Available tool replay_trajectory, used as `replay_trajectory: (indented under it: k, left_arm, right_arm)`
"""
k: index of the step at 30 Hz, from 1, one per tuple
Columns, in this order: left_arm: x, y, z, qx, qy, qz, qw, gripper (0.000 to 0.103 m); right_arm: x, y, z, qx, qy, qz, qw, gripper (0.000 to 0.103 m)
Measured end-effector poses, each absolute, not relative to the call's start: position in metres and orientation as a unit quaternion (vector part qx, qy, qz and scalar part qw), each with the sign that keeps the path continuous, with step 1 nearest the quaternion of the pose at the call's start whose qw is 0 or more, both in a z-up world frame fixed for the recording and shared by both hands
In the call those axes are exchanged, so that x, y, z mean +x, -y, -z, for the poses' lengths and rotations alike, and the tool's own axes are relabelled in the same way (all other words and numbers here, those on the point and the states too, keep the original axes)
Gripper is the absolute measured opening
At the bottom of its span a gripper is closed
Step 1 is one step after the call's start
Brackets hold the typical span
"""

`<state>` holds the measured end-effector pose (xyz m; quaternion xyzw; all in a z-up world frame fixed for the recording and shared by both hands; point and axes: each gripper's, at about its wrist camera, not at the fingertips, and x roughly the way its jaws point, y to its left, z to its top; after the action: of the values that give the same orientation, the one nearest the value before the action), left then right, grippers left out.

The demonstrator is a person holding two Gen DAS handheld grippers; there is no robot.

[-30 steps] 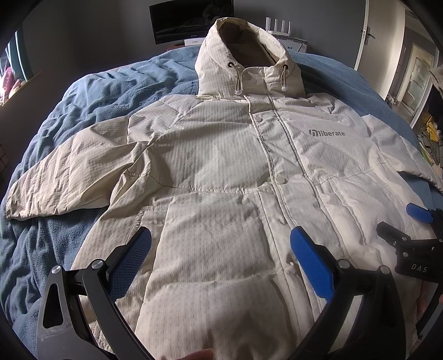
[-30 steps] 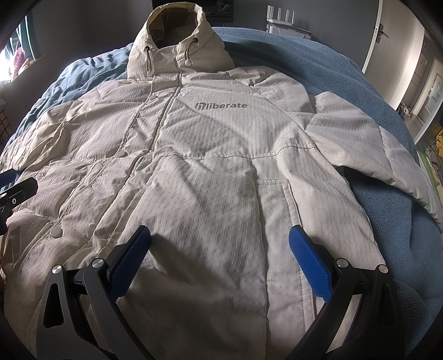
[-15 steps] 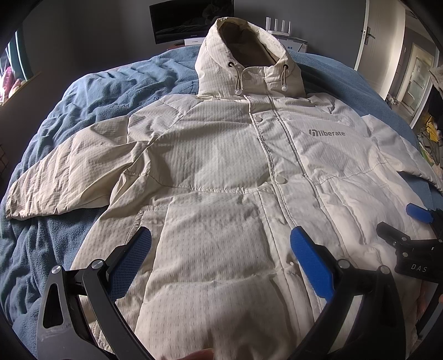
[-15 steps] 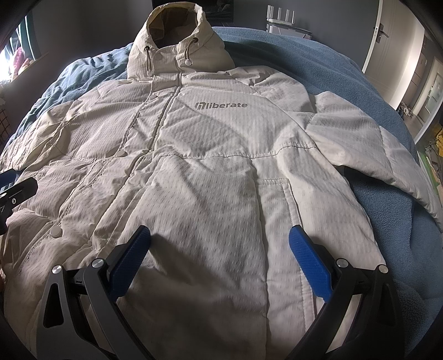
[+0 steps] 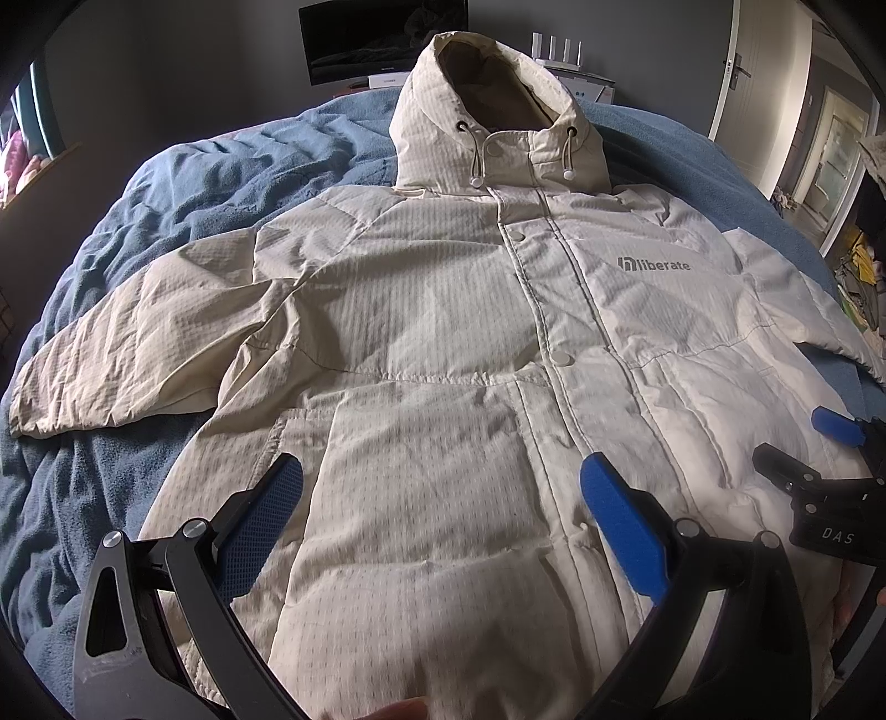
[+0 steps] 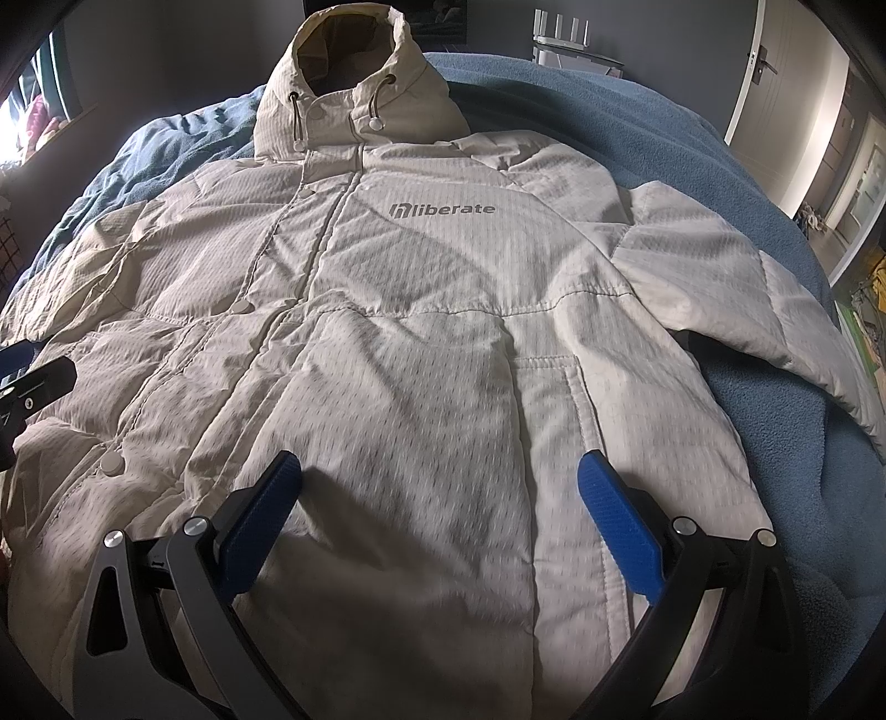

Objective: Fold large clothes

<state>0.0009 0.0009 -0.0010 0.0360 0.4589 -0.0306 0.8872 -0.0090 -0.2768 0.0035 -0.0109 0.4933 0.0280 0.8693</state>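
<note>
A cream hooded puffer jacket (image 5: 443,343) with a grey "liberate" logo lies face up and spread flat on the bed, hood at the far end and both sleeves out to the sides. It fills the right wrist view too (image 6: 421,343). My left gripper (image 5: 440,493) is open and empty, hovering over the jacket's lower left panel. My right gripper (image 6: 440,487) is open and empty over the lower right panel near the pocket. The right gripper also shows at the right edge of the left wrist view (image 5: 819,459).
A blue fleece blanket (image 5: 183,183) covers the bed under the jacket. A dark monitor (image 5: 382,39) and a white router (image 5: 556,52) stand past the bed's far end. A door (image 6: 775,72) is at the far right, with clutter on the floor beside it.
</note>
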Motion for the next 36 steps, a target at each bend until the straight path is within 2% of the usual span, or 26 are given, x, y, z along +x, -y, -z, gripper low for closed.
replay_trajectory:
  k: [11, 18, 23, 26, 30, 36]
  left_arm:
    - [-0.004, 0.002, 0.004, 0.047, -0.455, -0.013, 0.889, 0.096]
    - [0.009, -0.004, -0.034, 0.027, -0.441, -0.016, 0.897, 0.097]
    - [0.037, -0.007, -0.052, 0.075, -0.447, -0.059, 0.889, 0.097]
    - [0.049, -0.008, -0.055, 0.078, -0.444, -0.044, 0.892, 0.096]
    - [0.059, -0.019, -0.041, 0.052, -0.438, -0.058, 0.896, 0.096]
    - [0.071, -0.029, 0.001, 0.048, -0.473, -0.069, 0.877, 0.097]
  right_arm:
    - [-0.005, 0.297, -0.023, -0.002, -0.477, 0.019, 0.879, 0.096]
    - [0.007, 0.344, -0.065, 0.021, -0.432, 0.077, 0.898, 0.096]
    - [0.018, 0.402, -0.078, 0.059, -0.409, 0.116, 0.903, 0.096]
    - [0.029, 0.442, -0.069, 0.077, -0.442, 0.136, 0.883, 0.096]
    - [0.022, 0.511, -0.052, 0.204, -0.456, 0.168, 0.850, 0.096]
    - [0.028, 0.546, -0.017, 0.255, -0.477, 0.186, 0.821, 0.096]
